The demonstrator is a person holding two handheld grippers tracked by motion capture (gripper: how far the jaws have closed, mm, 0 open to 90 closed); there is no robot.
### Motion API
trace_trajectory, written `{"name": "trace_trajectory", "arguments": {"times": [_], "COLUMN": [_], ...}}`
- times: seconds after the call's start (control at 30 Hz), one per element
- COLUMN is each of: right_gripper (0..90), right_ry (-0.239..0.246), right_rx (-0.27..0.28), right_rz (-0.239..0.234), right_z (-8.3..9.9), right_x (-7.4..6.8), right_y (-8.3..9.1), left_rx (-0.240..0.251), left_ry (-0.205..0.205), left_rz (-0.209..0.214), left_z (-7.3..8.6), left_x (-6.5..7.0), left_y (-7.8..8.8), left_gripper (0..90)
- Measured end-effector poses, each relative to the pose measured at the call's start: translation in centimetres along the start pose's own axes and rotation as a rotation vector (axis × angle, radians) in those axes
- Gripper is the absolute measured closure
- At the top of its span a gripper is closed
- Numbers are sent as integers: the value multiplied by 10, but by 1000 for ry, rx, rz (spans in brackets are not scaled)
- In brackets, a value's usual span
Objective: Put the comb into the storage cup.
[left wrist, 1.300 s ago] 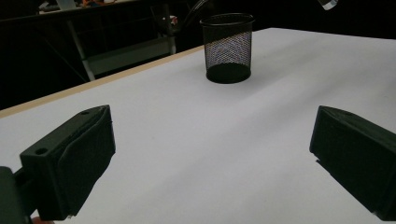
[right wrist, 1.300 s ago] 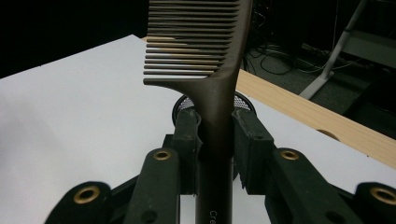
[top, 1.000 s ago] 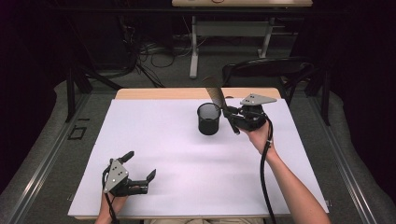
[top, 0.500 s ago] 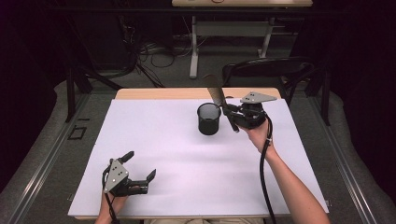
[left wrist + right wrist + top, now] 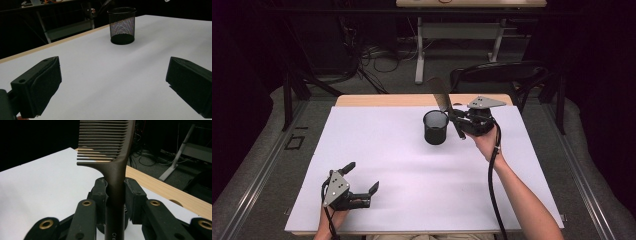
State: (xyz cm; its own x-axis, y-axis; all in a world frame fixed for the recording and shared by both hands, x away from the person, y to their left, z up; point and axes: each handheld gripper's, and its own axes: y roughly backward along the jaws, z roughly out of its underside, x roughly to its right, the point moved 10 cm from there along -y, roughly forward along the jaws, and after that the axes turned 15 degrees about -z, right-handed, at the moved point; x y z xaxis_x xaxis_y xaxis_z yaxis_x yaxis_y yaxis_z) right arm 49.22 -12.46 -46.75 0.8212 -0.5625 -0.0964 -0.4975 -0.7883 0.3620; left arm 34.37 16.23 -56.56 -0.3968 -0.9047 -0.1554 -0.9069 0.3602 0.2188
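Note:
A dark brown comb (image 5: pixel 110 157) is clamped by its handle between the pads of my right gripper (image 5: pixel 115 192), teeth end up. In the high view that comb (image 5: pixel 441 95) sticks up and tilts left over a black mesh cup (image 5: pixel 435 127), with my right gripper (image 5: pixel 458 120) just right of the cup's rim. The mesh cup (image 5: pixel 122 25) stands upright and looks empty in the left gripper view. My left gripper (image 5: pixel 362 181) rests near the table's front left, jaws wide apart with nothing between them, far from the cup.
A white sheet (image 5: pixel 402 185) covers the table, with a wooden strip (image 5: pixel 377 100) along the far edge. A black chair (image 5: pixel 497 75) stands behind the table at the right. Desk legs and cables lie on the floor beyond.

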Motion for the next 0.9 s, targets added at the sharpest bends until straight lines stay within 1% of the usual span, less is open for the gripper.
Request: {"name": "trace_trajectory", "arguments": {"times": [0.63, 0.9], "right_gripper": [726, 726], "right_ry": [-4, 2], "right_rx": [36, 44], "right_rz": [13, 14], "right_z": [-5, -10], "right_x": [6, 7], "right_y": [-6, -7], "left_rx": [4, 2], "left_ry": [-3, -4], "left_rz": [-3, -2], "left_z": [0, 0], "left_x": [-1, -1], "left_y": [0, 1], "left_gripper": [2, 2]}}
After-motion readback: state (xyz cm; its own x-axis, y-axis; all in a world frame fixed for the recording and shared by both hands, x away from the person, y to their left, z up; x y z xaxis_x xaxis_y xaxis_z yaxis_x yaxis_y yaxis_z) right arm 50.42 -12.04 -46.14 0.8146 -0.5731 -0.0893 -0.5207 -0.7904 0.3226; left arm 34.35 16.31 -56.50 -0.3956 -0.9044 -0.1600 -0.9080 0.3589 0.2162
